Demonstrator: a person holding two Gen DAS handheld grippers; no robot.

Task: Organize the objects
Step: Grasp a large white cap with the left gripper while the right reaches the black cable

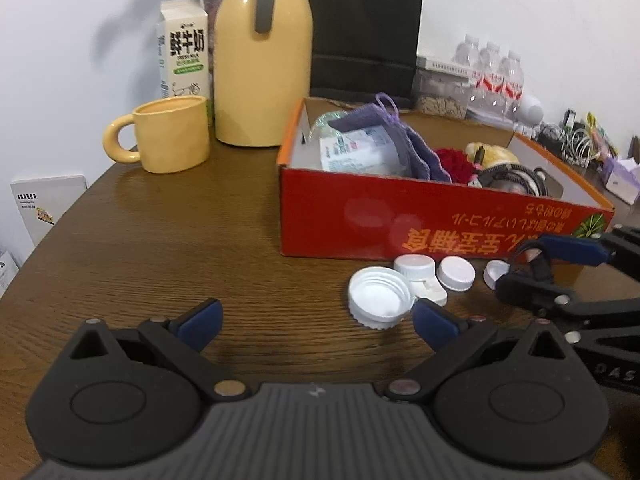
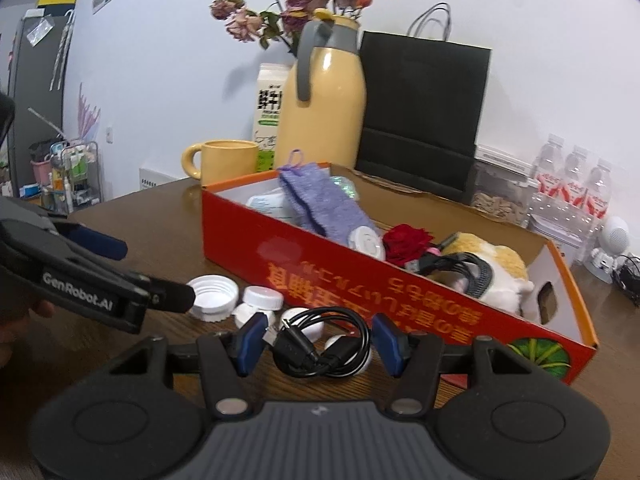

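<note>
Our right gripper (image 2: 320, 338) half-spread around coiled black cable (image 2: 320, 346) — pad contact unclear | left gripper (image 1: 316, 320) wide apart, empty | white plastic caps (image 2: 212, 292) beside red cardboard box (image 2: 360, 280)

Background items at the rear of the wooden counter (image 1: 168, 208): a yellow mug (image 1: 170, 134) just beside a yellow thermos jug (image 1: 262, 68), with a milk carton (image 1: 183, 50) behind the mug. Dried flowers (image 2: 280, 4) rise behind the jug; a black paper bag (image 2: 424, 108) stands to its right. Shrink-wrapped water bottles (image 2: 572, 184) sit near the wall.
</note>
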